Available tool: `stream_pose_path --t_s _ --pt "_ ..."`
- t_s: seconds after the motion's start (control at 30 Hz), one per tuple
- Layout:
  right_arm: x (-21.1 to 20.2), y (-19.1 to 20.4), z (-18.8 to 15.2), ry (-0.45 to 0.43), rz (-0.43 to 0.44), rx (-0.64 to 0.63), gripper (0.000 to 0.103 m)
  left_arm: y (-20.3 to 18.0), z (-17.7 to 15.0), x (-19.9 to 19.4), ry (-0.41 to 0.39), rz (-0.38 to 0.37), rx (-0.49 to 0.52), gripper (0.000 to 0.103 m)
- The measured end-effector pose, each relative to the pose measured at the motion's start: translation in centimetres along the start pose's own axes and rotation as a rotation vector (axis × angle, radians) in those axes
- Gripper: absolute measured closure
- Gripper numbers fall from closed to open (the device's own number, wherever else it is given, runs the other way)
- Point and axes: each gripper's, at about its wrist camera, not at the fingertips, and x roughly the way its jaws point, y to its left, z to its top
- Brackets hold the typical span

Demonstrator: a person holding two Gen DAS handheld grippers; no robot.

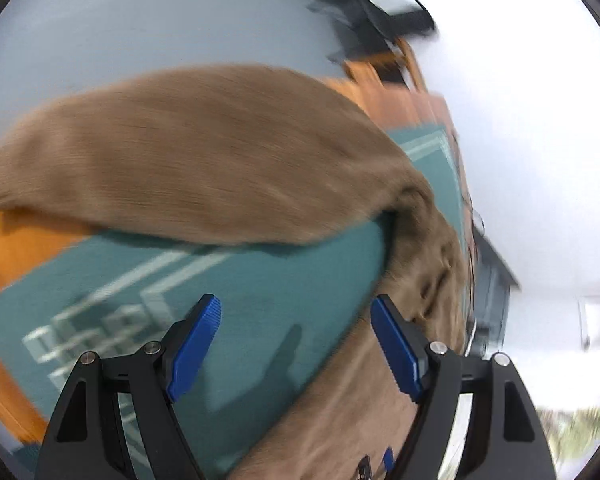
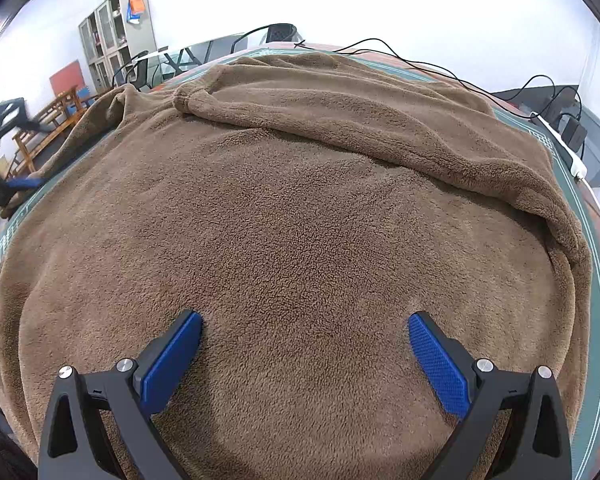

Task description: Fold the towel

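Brown fleece towel (image 2: 300, 208) spread over green mat on worktop (image 2: 598, 280), far edge lapped back. Both grippers, left (image 1: 296, 350) and right (image 2: 305, 360), fingers spread, empty. Pinch matching corners, keep edges aligned.

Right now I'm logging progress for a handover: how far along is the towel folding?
Early. Done: the far edge of the brown towel is turned back in a loose, uneven flap, and one side hangs off the green mat. In hand: nothing; the left gripper and right gripper are both open and empty. Left: straighten it and make the real folds.
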Motion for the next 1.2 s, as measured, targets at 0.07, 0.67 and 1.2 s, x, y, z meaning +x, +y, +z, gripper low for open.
stream_pose_path --t_s 0.07,0.67,1.2 --pt "0.0 0.0 0.0 0.000 0.000 0.000 0.000 2.0 0.0 -1.8 -0.054 0.004 -0.065 0.022" --pt "0.0 0.0 -0.1 0.000 -0.001 -0.002 0.000 7.9 2.8 -3.8 -0.177 -0.032 -0.301 0.020" --pt "-0.1 -0.1 -0.1 0.000 -0.002 -0.002 0.000 8.1 6.3 -1.5 -0.119 0.038 -0.373 0.093"
